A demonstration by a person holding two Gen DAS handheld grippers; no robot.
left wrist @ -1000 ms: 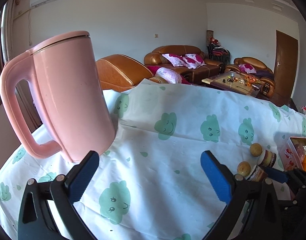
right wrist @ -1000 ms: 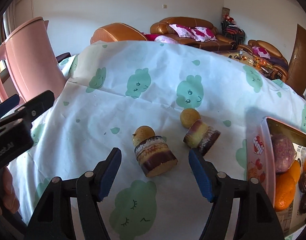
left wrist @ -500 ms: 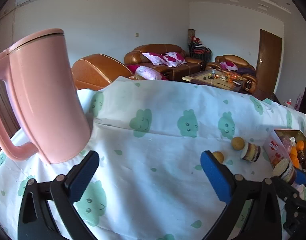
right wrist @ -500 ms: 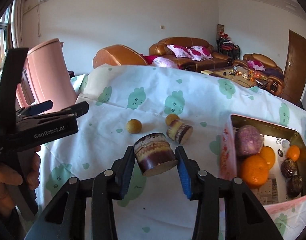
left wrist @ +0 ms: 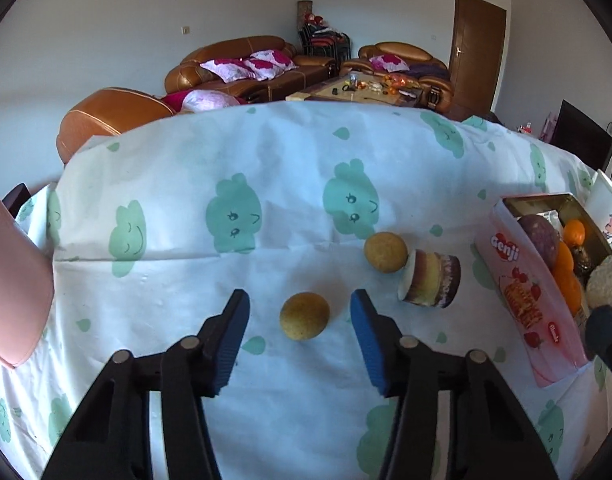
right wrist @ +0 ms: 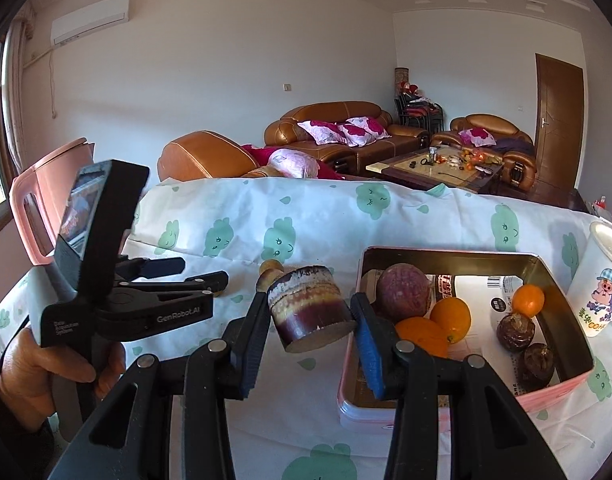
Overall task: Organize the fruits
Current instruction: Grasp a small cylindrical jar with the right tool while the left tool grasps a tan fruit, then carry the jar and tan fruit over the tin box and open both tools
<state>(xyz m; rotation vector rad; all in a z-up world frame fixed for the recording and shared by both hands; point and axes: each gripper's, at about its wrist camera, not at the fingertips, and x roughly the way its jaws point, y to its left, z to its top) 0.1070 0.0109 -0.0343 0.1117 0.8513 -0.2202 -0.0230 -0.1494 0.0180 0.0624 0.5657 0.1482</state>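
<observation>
My right gripper [right wrist: 312, 322] is shut on a striped purple-and-yellow cane chunk [right wrist: 310, 306] and holds it in the air just left of the pink tin [right wrist: 458, 254]. The tin holds a purple fruit [right wrist: 404, 292], oranges [right wrist: 450, 314] and dark round pieces [right wrist: 516, 330]. My left gripper [left wrist: 297, 322] is open and low over the cloth, its fingers on either side of a small yellow ball fruit [left wrist: 304, 315]. A second yellow fruit [left wrist: 386, 251] touches another cane chunk [left wrist: 430, 278] lying to the right. The tin [left wrist: 514, 268] stands further right.
A pink jug [right wrist: 45, 196] stands at the table's left end and shows at the left edge of the left wrist view [left wrist: 13, 288]. A white cartoon mug [right wrist: 602, 280] stands right of the tin. The table's far edge drops off toward sofas.
My right gripper has carried the cane chunk up and rightward toward the tin. My left gripper has moved right from the jug, narrowed, and now brackets the yellow fruit.
</observation>
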